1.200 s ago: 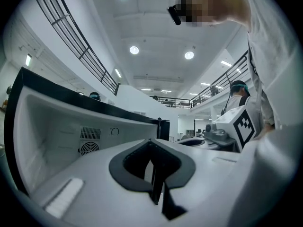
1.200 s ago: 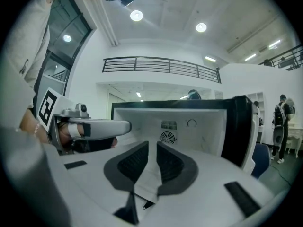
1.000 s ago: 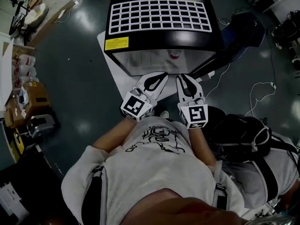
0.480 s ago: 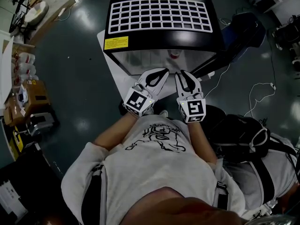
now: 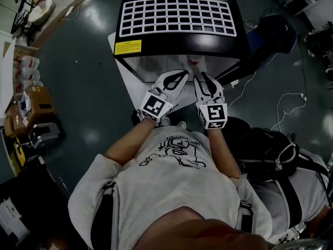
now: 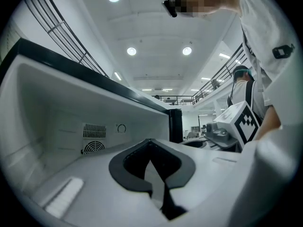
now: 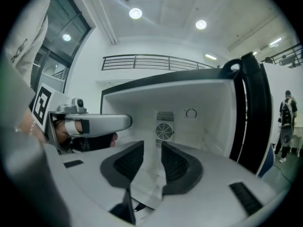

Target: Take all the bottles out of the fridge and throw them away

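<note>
- Jaws of the left gripper (image 5: 182, 75) were pressed together tip to tip with nothing between them. It was held about level at the mouth of the fridge (image 5: 177, 48), close beside its partner.
- Inside the white compartment, near the front and just beyond the tips of both grippers, was the one bottle (image 5: 194, 61) I could pick out. It had a pale body under a reddish cap and seemed upright. From above it was too small to say more, and neither gripper view showed it.
- It looked to me like a light plastic thing, smooth and round-sided. I judged it likely to slide or topple if nudged and to dent if squeezed hard. The safest hold seemed to be on the body just under the cap's shoulder, pinched squarely across its width.
- The right gripper (image 5: 201, 75) was tilted slightly down, and its jaws stood apart, having just been opening. Through the gap only the compartment floor and the fan vent (image 7: 164, 131) on the back wall showed, so they pressed on nothing.
- Further right, the black door (image 7: 251, 117) stood swung wide open.
- I took the step in hand to be the reach for that bottle, which was not yet touched.
</note>
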Demonstrator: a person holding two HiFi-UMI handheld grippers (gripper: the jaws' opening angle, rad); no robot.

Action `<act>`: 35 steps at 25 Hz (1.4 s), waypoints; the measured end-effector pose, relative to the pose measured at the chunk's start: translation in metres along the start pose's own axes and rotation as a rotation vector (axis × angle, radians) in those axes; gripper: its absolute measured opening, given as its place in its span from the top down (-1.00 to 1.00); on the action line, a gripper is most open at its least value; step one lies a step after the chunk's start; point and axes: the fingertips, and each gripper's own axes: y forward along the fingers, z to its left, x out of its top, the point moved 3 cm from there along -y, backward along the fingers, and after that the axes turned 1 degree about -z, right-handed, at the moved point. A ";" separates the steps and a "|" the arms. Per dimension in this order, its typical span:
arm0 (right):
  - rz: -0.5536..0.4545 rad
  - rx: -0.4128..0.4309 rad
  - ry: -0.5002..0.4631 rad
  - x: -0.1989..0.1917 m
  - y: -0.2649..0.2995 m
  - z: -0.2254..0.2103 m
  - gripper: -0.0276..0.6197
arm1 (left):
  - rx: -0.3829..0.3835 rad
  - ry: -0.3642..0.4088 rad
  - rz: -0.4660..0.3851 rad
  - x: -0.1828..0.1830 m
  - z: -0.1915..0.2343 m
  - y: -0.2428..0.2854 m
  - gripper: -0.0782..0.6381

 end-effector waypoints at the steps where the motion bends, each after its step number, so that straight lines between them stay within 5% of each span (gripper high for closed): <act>1: 0.001 -0.002 0.000 -0.001 0.002 -0.001 0.64 | 0.001 0.002 -0.001 -0.001 0.001 0.002 0.76; 35: 0.021 -0.067 -0.049 -0.037 0.068 -0.044 0.46 | 0.034 0.012 0.014 -0.050 0.039 0.048 0.76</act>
